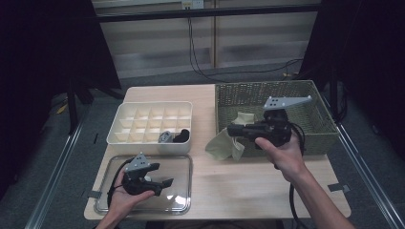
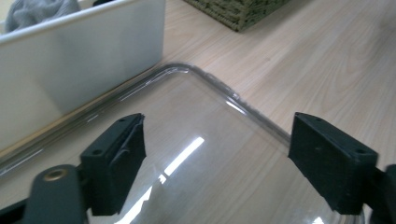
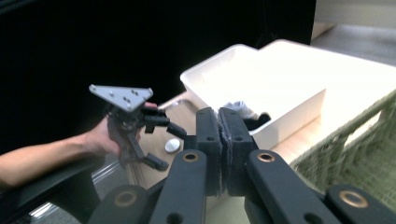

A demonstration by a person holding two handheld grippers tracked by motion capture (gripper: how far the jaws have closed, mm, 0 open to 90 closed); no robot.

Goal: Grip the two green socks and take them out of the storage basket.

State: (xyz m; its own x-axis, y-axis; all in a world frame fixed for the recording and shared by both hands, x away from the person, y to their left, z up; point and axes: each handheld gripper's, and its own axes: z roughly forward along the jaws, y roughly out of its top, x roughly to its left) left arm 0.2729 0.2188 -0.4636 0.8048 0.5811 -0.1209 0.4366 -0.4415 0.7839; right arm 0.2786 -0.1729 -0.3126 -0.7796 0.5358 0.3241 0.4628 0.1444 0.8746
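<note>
- Right gripper (image 1: 232, 130) sits at the basket's (image 1: 319, 125) front-left corner. Jaws look pressed together in the right gripper view; a thin fold may be nipped between the pads, can't tell for sure.
- Pale green cloth (image 1: 223, 145) hangs from that gripper over the basket's left wall, lower part draped onto the table (image 1: 267, 181) just beside the basket.
- Handling, my read: cloth is light, limp, no stiffness, so it'll sag and swing when lifted. Not fragile, not slippery. Best hold is at an edge or corner w/ a deep pinch, since a shallow bite on one layer could slip out.
- Left gripper (image 1: 166, 182) hovers over the clear lid (image 1: 184, 164) at the table's front-left corner, jaws spread wide, nothing between them.
- White divided box (image 1: 119, 117) sits behind the lid, near the table's left edge. Grey sock (image 1: 165, 136) and a dark item (image 1: 181, 137) fill two front-right cells.
- Free corner of the cloth is the likely spot for the 2nd grip.
</note>
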